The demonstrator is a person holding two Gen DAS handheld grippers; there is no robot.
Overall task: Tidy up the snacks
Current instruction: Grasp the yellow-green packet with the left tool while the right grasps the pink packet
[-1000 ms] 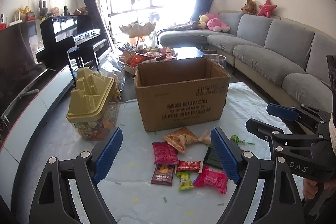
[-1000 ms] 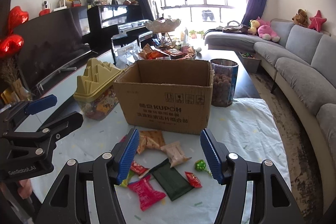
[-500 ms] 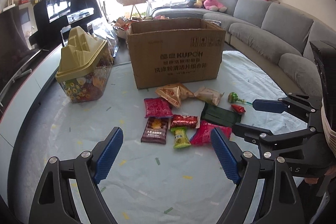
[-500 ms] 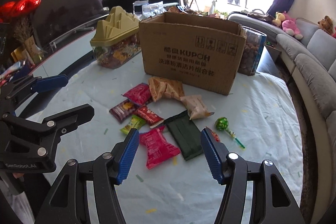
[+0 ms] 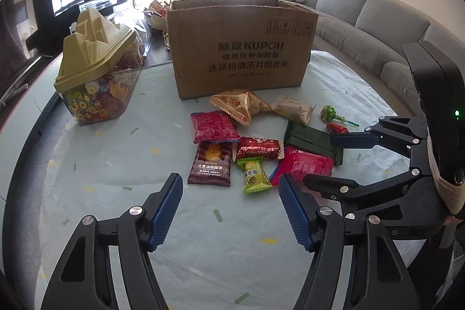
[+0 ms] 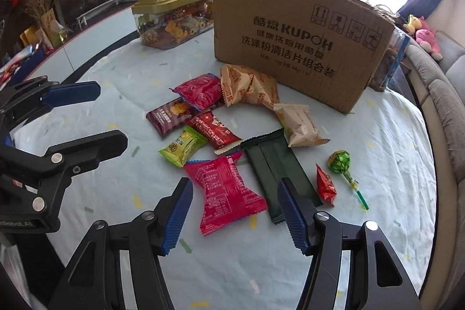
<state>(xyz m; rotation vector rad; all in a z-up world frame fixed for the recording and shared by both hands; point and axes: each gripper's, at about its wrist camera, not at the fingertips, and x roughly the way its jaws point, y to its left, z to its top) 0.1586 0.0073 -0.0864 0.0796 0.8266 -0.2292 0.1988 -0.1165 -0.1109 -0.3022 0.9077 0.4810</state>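
Beyond the right gripper (image 6: 234, 211), whose ribbed blue pads (image 6: 177, 218) look rubbery on matt black plastic arms, glossy crinkled foil snack packets (image 6: 225, 189) lie on wrinkled matt cloth (image 6: 386, 135); farther off stands a rough cardboard box (image 6: 293, 39).

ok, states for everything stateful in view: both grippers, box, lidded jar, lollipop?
left gripper: open, empty, above the cloth
right gripper: open, empty, hovering over the bright pink snack packet
brown cardboard box: upright, top open
clear candy jar with olive mountain-shaped lid: lid on
green wrapped lollipop: lying flat, still wrapped
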